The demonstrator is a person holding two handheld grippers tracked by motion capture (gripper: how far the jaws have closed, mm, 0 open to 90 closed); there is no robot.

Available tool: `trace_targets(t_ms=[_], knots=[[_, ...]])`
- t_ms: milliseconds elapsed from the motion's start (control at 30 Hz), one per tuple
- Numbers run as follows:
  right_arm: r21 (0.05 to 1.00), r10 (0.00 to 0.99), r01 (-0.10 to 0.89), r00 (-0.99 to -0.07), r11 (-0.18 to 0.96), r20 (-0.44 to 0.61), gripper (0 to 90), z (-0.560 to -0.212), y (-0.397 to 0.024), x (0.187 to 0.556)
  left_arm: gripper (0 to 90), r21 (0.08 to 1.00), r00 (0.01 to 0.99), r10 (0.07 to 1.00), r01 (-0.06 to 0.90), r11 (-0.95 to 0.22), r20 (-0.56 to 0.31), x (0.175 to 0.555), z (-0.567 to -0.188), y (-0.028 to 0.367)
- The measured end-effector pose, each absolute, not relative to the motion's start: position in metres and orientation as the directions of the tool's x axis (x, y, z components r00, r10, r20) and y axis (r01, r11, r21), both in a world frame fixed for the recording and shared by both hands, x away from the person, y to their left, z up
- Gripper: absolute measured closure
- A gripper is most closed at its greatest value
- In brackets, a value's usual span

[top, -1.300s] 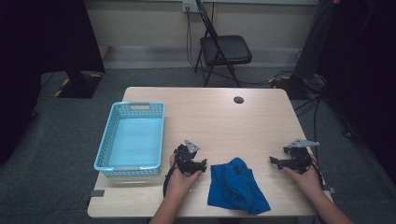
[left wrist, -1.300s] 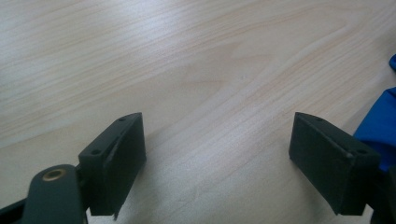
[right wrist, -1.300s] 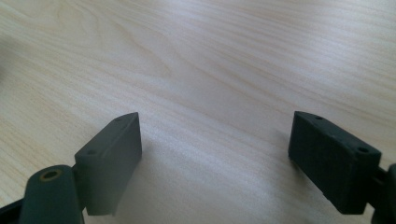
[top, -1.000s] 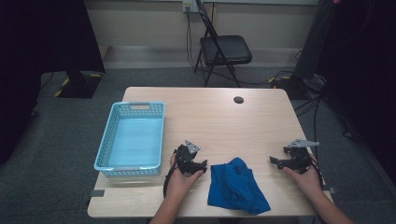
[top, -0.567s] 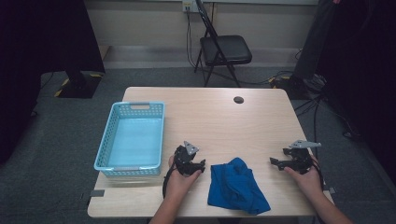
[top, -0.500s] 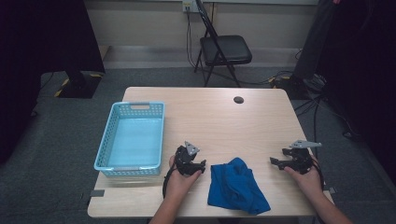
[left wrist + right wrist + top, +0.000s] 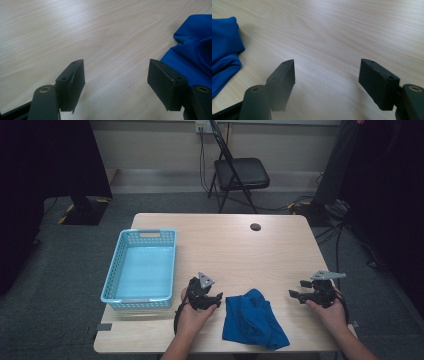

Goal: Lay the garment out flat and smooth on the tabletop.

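A crumpled blue cloth (image 7: 252,317) lies near the front edge of the wooden table (image 7: 235,245), between my two grippers. My left gripper (image 7: 215,299) rests just left of the cloth, open; its jaws have just been closing a little with nothing between them. In the left gripper view the gripper (image 7: 116,66) spans bare wood, with the cloth (image 7: 192,57) beside the right-hand jaw. My right gripper (image 7: 296,295) sits apart from the cloth on the right, open, its jaws also just closing slightly around nothing. In the right gripper view the gripper (image 7: 327,65) frames bare wood and the cloth (image 7: 224,50) lies at the left.
An empty light-blue plastic basket (image 7: 114,275) stands on the table's left side. A small black round object (image 7: 255,226) lies near the far edge. A black folding chair (image 7: 240,172) stands beyond the table.
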State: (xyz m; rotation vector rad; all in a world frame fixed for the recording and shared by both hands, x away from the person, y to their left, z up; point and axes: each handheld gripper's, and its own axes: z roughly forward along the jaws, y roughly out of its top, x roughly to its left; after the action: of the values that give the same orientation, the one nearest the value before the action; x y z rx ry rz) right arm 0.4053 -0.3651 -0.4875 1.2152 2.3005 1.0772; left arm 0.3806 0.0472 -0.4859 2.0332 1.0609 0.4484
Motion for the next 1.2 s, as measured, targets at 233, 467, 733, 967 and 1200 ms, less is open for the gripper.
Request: trace_targets(t_ms=[233,467,733,967,1200], knots=[[0.756,0.787,0.538,-0.615,0.373,0.049,30.3,-0.479,-0.358,0.398,30.8,0.772,0.620,0.783,0.521,-0.366,-0.047,0.375,-0.481,0.041],[0.762,0.756,0.511,-0.654,0.399,0.043,31.5,-0.472,-0.348,0.390,31.4,0.771,0.640,0.766,0.516,-0.373,-0.058,0.371,-0.478,0.034],[0.766,0.718,0.495,-0.693,0.410,0.064,34.0,-0.464,-0.337,0.383,32.4,0.767,0.662,0.747,0.509,-0.391,-0.058,0.367,-0.476,0.027],[0.774,0.674,0.466,-0.735,0.429,0.068,35.1,-0.456,-0.325,0.375,33.0,0.767,0.676,0.735,0.504,-0.397,-0.064,0.364,-0.474,0.023],[0.783,0.615,0.428,-0.785,0.452,0.073,36.6,-0.449,-0.310,0.367,34.4,0.764,0.693,0.718,0.498,-0.410,-0.066,0.361,-0.474,0.017]])
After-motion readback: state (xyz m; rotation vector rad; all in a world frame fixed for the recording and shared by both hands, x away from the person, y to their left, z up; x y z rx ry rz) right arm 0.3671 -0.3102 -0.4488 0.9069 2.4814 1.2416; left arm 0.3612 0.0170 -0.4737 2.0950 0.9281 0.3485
